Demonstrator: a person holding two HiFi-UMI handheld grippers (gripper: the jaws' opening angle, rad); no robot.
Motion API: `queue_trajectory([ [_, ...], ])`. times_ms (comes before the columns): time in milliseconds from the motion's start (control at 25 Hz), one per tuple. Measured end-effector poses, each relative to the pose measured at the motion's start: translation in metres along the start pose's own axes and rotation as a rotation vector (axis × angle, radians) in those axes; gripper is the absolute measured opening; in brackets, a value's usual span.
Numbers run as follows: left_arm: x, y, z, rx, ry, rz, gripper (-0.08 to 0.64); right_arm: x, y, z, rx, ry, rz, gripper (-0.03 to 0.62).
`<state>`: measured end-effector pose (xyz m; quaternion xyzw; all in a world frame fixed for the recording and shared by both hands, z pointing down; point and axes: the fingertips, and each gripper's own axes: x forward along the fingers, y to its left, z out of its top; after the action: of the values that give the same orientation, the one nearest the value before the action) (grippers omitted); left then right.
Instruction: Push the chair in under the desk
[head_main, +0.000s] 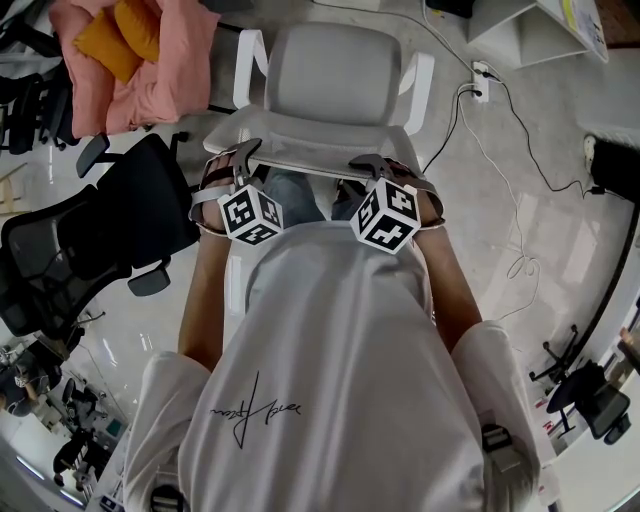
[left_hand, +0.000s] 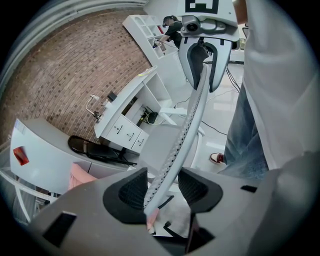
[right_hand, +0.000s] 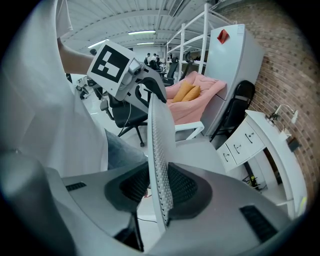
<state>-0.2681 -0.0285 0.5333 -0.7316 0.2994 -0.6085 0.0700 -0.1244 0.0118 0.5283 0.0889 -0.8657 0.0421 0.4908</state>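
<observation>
A white office chair (head_main: 322, 66) stands in front of the person, its seat facing away. The top rim of its mesh backrest (head_main: 300, 158) runs between both grippers. My left gripper (head_main: 243, 156) is shut on the rim's left part, which passes between its dark pads (left_hand: 131, 191). My right gripper (head_main: 366, 162) is shut on the right part, and the mesh edge (right_hand: 160, 150) sits tight between its pads (right_hand: 184, 186). A white desk (left_hand: 123, 98) stands along the brick wall beyond the chair and shows again as the desk (right_hand: 272, 137) at the right.
Black office chairs (head_main: 120, 215) stand close on the left, beside a pink blanket with orange cushions (head_main: 130, 50). Cables (head_main: 505, 140) and a power strip (head_main: 480, 80) lie on the floor at right. A drawer unit (left_hand: 127, 132) sits under the desk, with a black folding chair (left_hand: 95, 148) nearby.
</observation>
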Motion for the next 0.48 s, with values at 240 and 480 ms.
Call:
queue_trajectory([
  [240, 0.011, 0.012, 0.005, 0.02, -0.008, -0.004, 0.189, 0.003, -0.011, 0.001, 0.026, 0.001, -0.017, 0.126],
  [480, 0.022, 0.023, 0.019, 0.046, -0.023, -0.011, 0.189, 0.0, -0.027, -0.005, 0.049, 0.006, -0.034, 0.126],
])
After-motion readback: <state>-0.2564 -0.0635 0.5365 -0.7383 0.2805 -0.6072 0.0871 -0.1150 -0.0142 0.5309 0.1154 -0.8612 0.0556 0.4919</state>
